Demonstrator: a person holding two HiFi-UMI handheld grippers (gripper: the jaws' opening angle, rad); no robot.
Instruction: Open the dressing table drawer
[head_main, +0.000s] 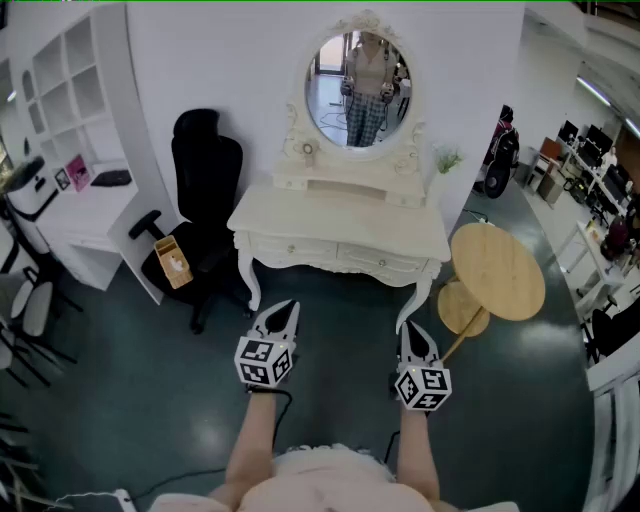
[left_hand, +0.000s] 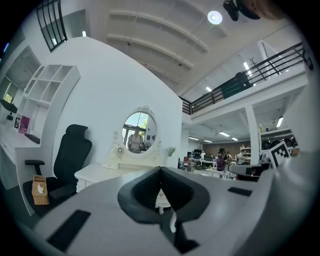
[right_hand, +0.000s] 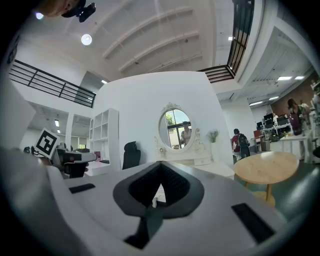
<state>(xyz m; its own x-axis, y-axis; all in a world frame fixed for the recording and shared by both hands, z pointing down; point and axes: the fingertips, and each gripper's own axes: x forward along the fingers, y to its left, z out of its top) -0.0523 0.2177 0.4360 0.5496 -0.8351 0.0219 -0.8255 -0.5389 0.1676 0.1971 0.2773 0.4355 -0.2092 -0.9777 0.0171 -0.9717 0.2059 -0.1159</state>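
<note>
The white dressing table (head_main: 340, 215) with an oval mirror (head_main: 358, 88) stands against the wall ahead of me. Its two drawers, the left one (head_main: 292, 248) and the right one (head_main: 383, 263), sit flush under the top. My left gripper (head_main: 285, 306) is shut and empty, held level a short way in front of the table's left leg. My right gripper (head_main: 413, 329) is also shut and empty, in front of the right leg. Neither touches the table. The left gripper view shows the table (left_hand: 97, 172) beyond the closed jaws of that gripper (left_hand: 161, 169). In the right gripper view the mirror (right_hand: 175, 128) shows above the right gripper (right_hand: 161, 164).
A black office chair (head_main: 205, 180) with a small brown box (head_main: 174, 260) on it stands left of the table. A round wooden side table (head_main: 497, 270) is close on the right. White shelving and a desk (head_main: 85, 215) lie further left. Dark floor separates me from the table.
</note>
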